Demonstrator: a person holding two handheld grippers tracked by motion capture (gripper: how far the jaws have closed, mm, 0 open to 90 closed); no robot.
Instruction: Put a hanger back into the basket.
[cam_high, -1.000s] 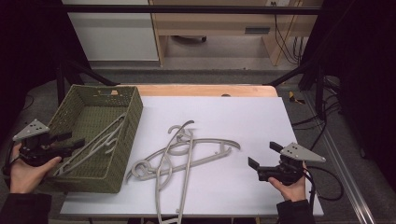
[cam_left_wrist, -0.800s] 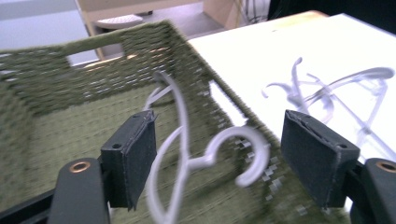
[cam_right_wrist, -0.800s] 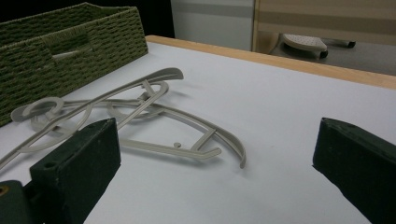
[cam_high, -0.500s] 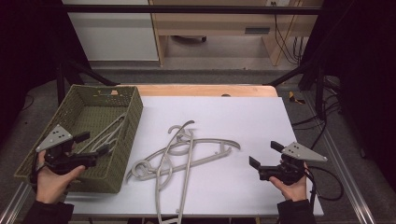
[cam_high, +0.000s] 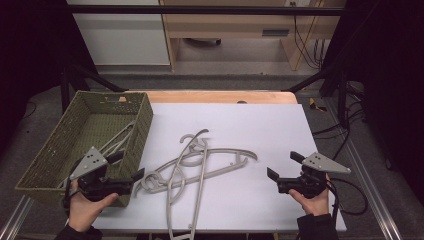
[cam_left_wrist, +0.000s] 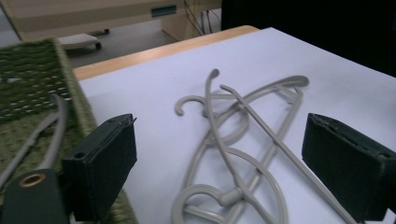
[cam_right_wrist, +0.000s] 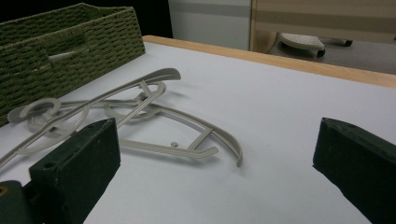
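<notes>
Two hand-held grippers: I hold one in each hand at the near edge of the worktop (cam_high: 260, 120), the hangers between them.
Work in hand: moving grey plastic hangers off the worktop into the green woven basket (cam_high: 142, 117), as I judge it; one hanger in the basket (cam_high: 116, 141) already lies there.
Left hand-held gripper (cam_high: 128, 167): released, its jaws have just been opening and stand wide with nothing between the pads; it sits at the basket's near right corner, pointing out over the worktop.
Right hand-held gripper (cam_high: 283, 166): released too, jaws spread and empty, resting near the worktop's right front, aimed left.
Pile of hangers (cam_high: 200, 165): a tangle of a few hangers lying flat on the white worktop, mid-front, just right of the basket and apart from it.
Direction from the left hand-held gripper: the pile lies straight ahead, its nearest looped end (cam_left_wrist: 205, 198) just beyond the jaws in the left gripper view.
Direction from the right hand-held gripper: the pile lies ahead and to the left, its curved shoulder end (cam_right_wrist: 219, 135) the closest part, with bare worktop between.
Long axis: the top hanger runs roughly across the worktop, basket side to right side, tilted a little away.
Nearer hand: the left, clearly; I judge it the one to take the next hanger.
</notes>
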